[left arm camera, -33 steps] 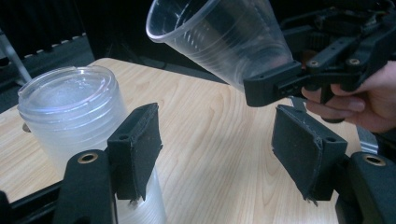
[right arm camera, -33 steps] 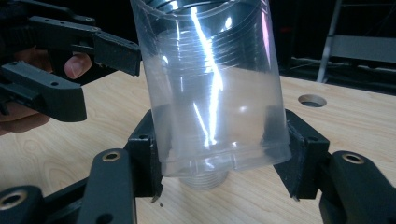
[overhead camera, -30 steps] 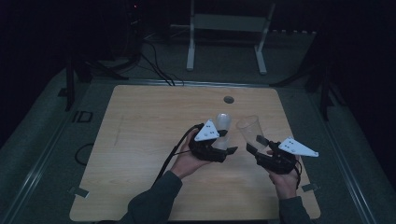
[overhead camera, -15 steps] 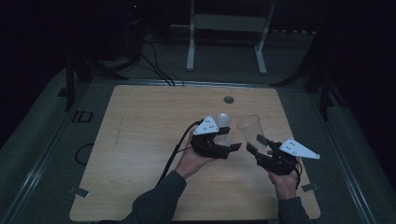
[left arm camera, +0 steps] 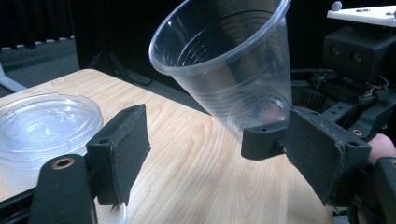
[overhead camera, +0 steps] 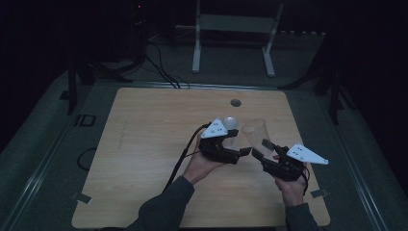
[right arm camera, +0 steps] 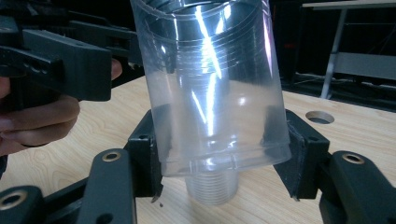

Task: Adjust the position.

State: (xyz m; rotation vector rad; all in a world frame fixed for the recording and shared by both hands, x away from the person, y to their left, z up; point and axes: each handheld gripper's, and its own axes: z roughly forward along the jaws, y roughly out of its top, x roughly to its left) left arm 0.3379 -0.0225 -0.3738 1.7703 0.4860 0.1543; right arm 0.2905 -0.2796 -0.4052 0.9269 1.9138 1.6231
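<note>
A clear plastic cup [overhead camera: 254, 132] is tilted above the wooden table [overhead camera: 144, 144], and my right gripper [overhead camera: 262, 149] is shut on its lower part. In the right gripper view the pads [right arm camera: 299, 154] press both sides of the cup [right arm camera: 210, 88]. My left gripper [overhead camera: 239, 154] sits just left of it with its jaws pointing at the cup's base. Those jaws have just been opening. In the left gripper view they stand apart around bare table, my left gripper [left arm camera: 219, 154] open, with the cup [left arm camera: 229, 65] just beyond. A clear round plastic piece [overhead camera: 231, 123], either a lid or an upturned cup, rests behind the left gripper.
A round hole [overhead camera: 235, 102] is cut in the table near its far edge. A white-legged stand [overhead camera: 231, 43] is on the floor beyond the table. The left gripper's black cable [overhead camera: 183, 159] trails over the table toward the person's sleeve.
My left gripper's jaws have spread wider beside the cup's base. The right gripper keeps its hold on the cup, and both hands stay where they were.
</note>
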